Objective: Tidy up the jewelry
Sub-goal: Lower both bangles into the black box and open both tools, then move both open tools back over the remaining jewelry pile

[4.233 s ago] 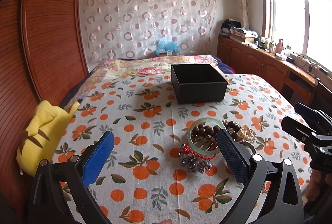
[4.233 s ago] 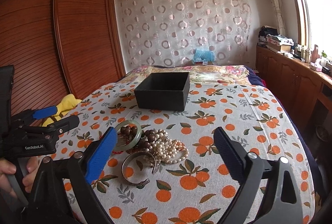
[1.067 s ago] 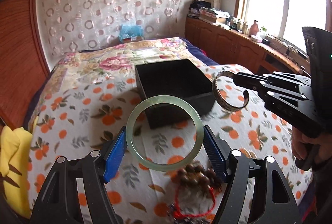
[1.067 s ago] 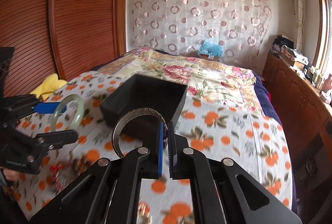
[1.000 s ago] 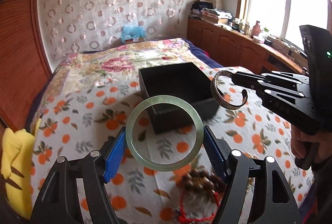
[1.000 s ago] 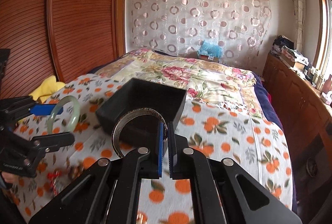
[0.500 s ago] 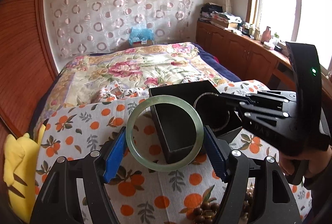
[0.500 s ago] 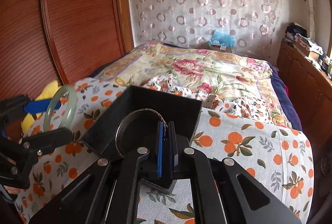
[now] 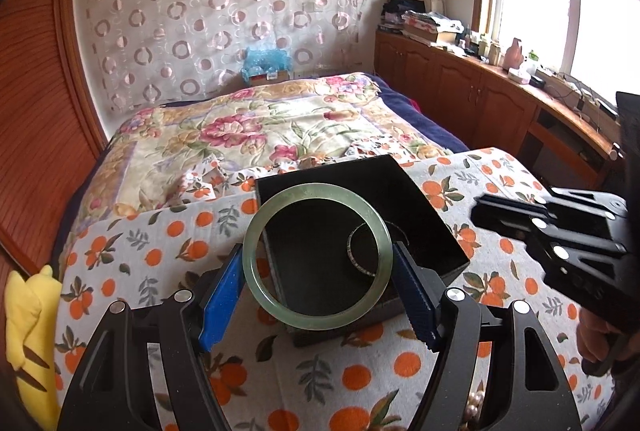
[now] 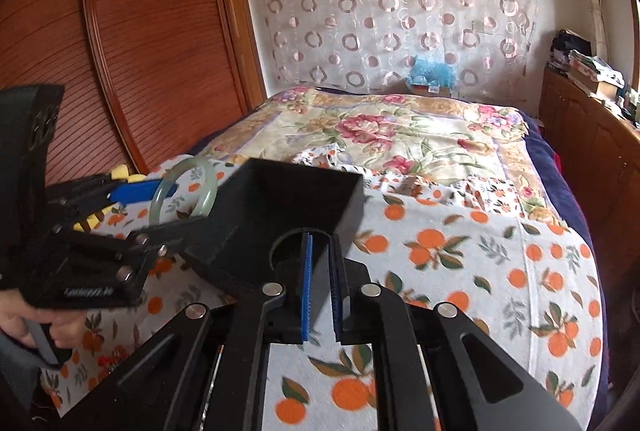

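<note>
My left gripper [image 9: 318, 271] is shut on a pale green jade bangle [image 9: 256, 231], held flat just above the near part of the open black box [image 9: 424, 207]. A silver bangle [image 9: 354, 255] lies inside the box. In the right wrist view the jade bangle [image 10: 160, 199] shows at the left, beside the black box [image 10: 348, 207]. My right gripper [image 10: 319, 263] is slightly open and empty, just before the box's near edge. It also shows at the right in the left wrist view [image 9: 478, 211].
The box stands on an orange-print cloth [image 9: 472, 359] over a floral bed. A yellow plush toy [image 9: 28, 327] lies at the left edge. Pearl beads [image 9: 474, 405] peek in at the bottom right. A wooden wardrobe [image 10: 140, 31] stands at the left, cabinets [image 9: 480, 103] at the right.
My right gripper has let go of the silver bangle, which now lies in the box, and has drawn back. My left gripper has carried the jade bangle forward over the box.
</note>
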`<state>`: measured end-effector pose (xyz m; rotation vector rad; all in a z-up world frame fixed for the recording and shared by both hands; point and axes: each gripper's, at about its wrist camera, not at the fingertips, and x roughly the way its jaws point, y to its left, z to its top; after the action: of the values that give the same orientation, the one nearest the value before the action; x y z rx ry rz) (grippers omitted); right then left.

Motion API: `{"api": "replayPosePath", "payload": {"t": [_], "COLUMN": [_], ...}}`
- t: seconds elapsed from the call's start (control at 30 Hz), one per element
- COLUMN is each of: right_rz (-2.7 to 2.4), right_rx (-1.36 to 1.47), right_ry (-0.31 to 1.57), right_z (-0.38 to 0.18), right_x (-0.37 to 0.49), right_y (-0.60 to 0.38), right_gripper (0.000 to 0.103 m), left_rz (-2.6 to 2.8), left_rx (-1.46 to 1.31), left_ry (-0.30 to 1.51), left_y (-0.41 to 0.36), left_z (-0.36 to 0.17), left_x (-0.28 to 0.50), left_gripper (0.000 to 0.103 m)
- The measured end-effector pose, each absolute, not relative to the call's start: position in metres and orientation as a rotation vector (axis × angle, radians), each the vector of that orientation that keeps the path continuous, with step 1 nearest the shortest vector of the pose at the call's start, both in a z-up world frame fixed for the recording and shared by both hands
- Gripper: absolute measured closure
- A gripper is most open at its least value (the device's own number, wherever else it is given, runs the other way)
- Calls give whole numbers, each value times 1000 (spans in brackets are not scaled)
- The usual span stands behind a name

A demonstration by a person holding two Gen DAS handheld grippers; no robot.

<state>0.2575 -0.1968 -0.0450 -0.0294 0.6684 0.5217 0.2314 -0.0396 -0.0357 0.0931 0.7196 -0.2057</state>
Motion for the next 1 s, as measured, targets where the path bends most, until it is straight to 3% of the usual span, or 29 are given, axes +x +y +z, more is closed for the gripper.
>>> {"api": "replayPosePath", "payload": {"t": [0.3,0.5,0.83,1.0], "right_rz": [498,492,536,548], "right_rx": [-33,-45,-69,-93], "right_ry": [660,648,642,663], "right_z": [-52,-52,-49,-61], "right_x": [238,222,174,144], "right_y": [-209,-210,-208,-203], "right_gripper": [92,92,92,86], "left_rz": [-180,-182,-237,-262], "left_rx": [124,129,102,69], "left_ry": [746,729,699,695], "left_y": [-48,-47,-35,-18], "left_z": [-43,-39,-28,-34], "left_x": [251,245,187,148], "left_gripper": [34,25,25,25]}}
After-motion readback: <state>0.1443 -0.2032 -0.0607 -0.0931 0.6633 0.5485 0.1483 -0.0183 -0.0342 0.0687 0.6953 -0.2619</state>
